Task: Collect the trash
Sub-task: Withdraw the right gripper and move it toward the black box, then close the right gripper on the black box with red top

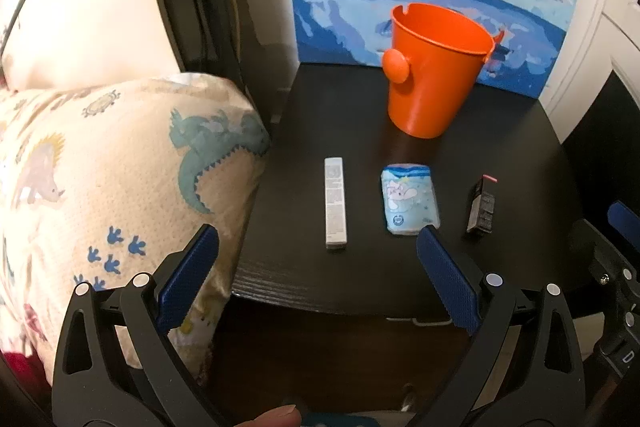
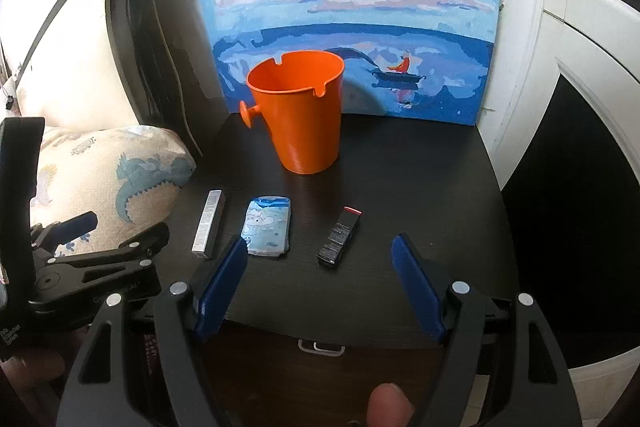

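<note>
While both claws hang above the near edge of the dark wooden table (image 2: pixel 420 187), each spread wide and holding nothing, the right gripper (image 2: pixel 320 287) has the small black rectangular box with a red end (image 2: pixel 340 237) lying just ahead at about twelve o'clock, its long axis running away from the claw; the left gripper (image 1: pixel 318 275) faces the long slim grey carton (image 1: pixel 335 202) likewise lengthwise, the pale blue printed wrapper packet (image 2: pixel 267 230) lies between, and the orange plastic bucket (image 2: pixel 298 111) stands farthest back
</note>
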Available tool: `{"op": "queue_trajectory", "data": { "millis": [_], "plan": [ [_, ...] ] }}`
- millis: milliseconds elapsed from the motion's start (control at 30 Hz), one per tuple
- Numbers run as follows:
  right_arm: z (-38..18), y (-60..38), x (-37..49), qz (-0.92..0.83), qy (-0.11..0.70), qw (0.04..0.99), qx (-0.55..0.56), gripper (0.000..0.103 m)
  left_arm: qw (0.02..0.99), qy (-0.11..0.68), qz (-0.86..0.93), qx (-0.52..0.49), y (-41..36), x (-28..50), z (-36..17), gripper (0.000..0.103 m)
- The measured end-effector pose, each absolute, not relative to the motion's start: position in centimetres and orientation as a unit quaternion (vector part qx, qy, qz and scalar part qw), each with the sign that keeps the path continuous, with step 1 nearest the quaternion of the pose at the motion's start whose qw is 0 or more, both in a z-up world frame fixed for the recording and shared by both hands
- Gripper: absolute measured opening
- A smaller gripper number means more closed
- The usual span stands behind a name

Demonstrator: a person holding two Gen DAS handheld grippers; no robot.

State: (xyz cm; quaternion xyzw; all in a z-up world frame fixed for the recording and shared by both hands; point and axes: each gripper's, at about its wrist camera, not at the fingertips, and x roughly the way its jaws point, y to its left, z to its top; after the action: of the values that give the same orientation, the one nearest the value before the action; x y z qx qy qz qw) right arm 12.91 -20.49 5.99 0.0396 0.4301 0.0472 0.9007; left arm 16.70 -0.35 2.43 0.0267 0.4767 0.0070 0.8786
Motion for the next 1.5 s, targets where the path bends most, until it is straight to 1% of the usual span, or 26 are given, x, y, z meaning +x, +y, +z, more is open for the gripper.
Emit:
{"op": "queue_trajectory", "data": {
  "millis": [500, 833, 1500],
  "plan": [
    [4.5, -20.8, 13.4, 0.041, 0.448, 0.892, 0.043, 0.075, 0.874, 0.486, 0.008, 0.022, -0.1, 16.8, 1.5, 0.097],
    [3.6, -21.1, 15.9, 0.027, 0.450, 0.891, 0.047, 0.075, 0.874, 0.486, 0.015, 0.022, 0.5, 18.7, 0.4, 0.097],
    [-3.2, -21.3, 22.6, -0.021, 0.504, 0.863, 0.036, 0.076, 0.865, 0.499, 0.014, 0.050, -1.5, 22.6, -3.8, 0.097]
  ]
}}
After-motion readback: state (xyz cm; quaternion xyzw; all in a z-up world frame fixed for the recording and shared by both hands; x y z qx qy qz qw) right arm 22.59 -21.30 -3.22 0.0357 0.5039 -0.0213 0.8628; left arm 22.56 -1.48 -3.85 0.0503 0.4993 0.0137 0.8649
